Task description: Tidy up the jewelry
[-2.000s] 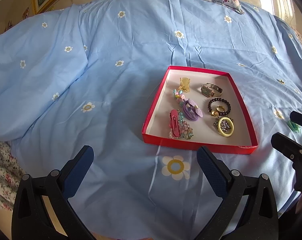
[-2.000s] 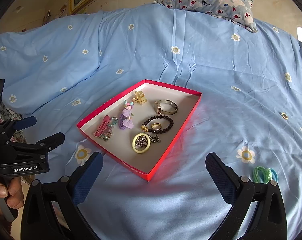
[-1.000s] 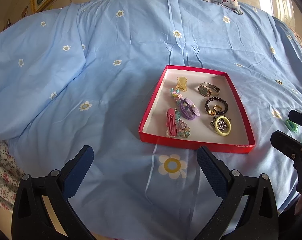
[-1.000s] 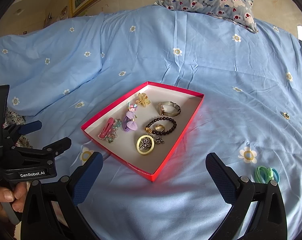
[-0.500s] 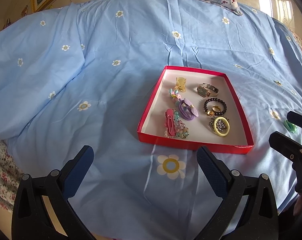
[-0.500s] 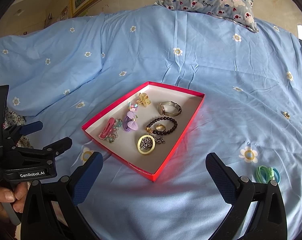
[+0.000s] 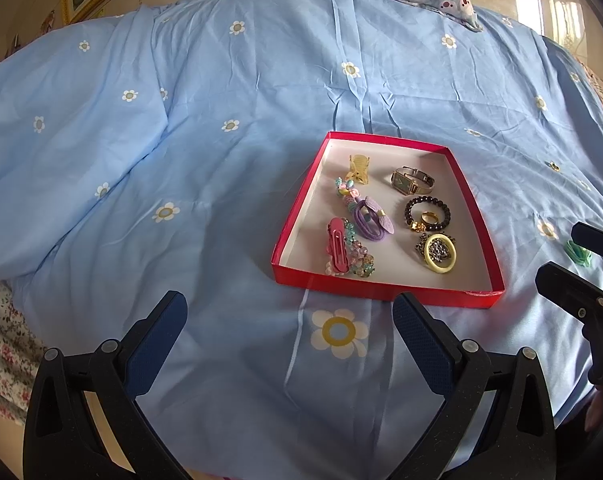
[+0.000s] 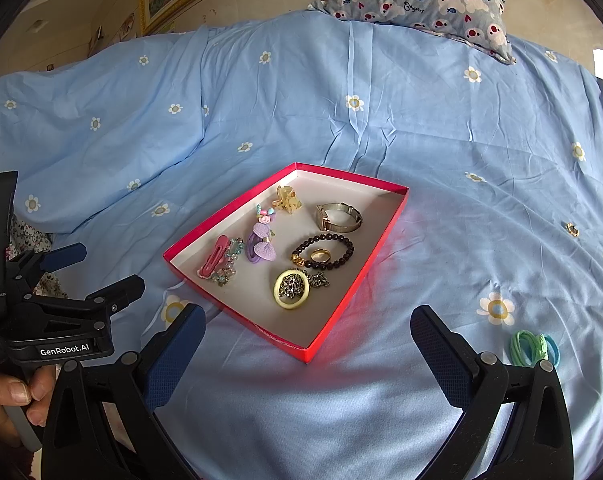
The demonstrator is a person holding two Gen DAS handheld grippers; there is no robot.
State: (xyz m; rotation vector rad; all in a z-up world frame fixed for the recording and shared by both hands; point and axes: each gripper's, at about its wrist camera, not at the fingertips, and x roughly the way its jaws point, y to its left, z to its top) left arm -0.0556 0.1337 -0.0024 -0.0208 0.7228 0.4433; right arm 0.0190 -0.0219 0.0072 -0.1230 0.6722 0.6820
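Tray (image 8: pixel 385 216) holds watch (image 8: pixel 339 217), bead bracelet (image 8: pixel 333 252), hair clips (image 7: pixel 337 246); left tongs (image 7: pixel 287 320) and right tongs (image 8: pixel 307 322) both gape wide, empty.

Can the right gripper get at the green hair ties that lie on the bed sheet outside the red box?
Probably yes. The hair ties lie alone on the sheet, just right of the open right gripper, with nothing over them and the red box off to the side.
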